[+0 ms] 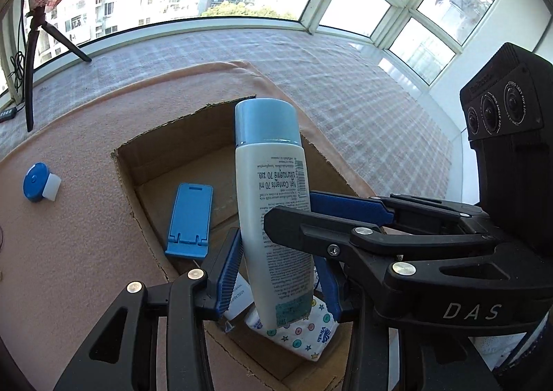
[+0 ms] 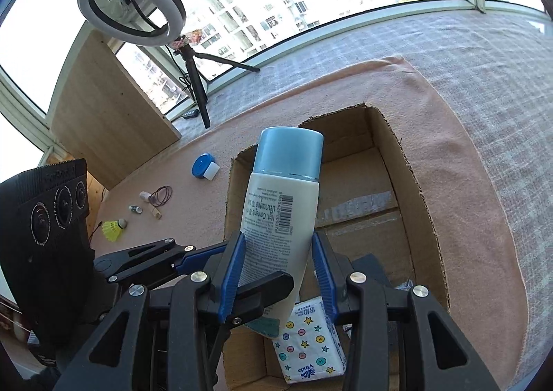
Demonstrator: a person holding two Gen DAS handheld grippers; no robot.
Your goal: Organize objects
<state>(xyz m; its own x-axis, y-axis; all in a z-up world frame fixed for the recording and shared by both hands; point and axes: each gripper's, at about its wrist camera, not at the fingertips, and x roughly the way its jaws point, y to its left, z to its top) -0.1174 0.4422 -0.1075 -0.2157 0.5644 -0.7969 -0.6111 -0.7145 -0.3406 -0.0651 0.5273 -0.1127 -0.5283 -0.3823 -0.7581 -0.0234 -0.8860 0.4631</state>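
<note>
Both grippers clamp one bottle (image 1: 273,204): left gripper (image 1: 280,270) and right gripper (image 2: 278,268) pinch its lower body; bottle hangs tilted over the cardboard box (image 1: 138,163) below the jaws; step: carrying to box; next: lower, then release both.

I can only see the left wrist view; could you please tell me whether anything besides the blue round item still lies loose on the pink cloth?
Observer: Yes, a yellow shuttlecock lies on the cloth, left of the box.
Operator: Anything else near it?
Observer: Dark hair ties and two small vials lie just beyond it.
Operator: And the box floor behind the bottle?
Observer: Bare cardboard with a tape strip.
</note>
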